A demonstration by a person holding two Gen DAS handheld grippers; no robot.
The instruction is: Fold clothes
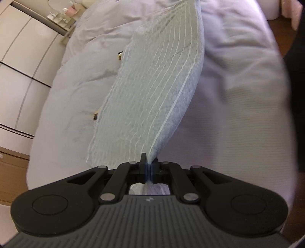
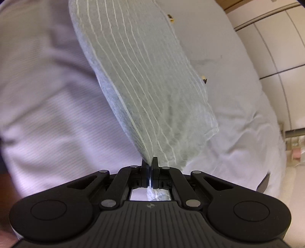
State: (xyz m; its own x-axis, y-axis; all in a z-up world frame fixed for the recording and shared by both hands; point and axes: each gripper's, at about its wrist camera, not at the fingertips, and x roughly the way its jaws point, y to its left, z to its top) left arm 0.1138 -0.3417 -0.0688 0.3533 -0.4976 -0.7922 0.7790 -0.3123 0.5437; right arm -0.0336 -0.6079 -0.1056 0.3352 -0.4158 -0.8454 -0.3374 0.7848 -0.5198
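Observation:
A pale grey-green striped garment (image 1: 152,91) with thin white lines hangs stretched above a lavender bedspread (image 1: 238,105). My left gripper (image 1: 149,164) is shut on one corner of its edge, cloth pinched between the pads. In the right wrist view the same striped garment (image 2: 144,80) rises away from my right gripper (image 2: 150,165), which is shut on another corner. The cloth is doubled over, with a folded edge running up from each grip. Small tan tags stick out along its free side. The picture is blurred by motion.
White wardrobe doors (image 1: 22,63) stand past the bed's left side, with a wooden cabinet (image 1: 9,171) below them. A shelf with small items (image 1: 63,15) sits beyond the bed. The bedspread (image 2: 238,106) is rumpled; white wardrobe panels (image 2: 276,42) stand at right.

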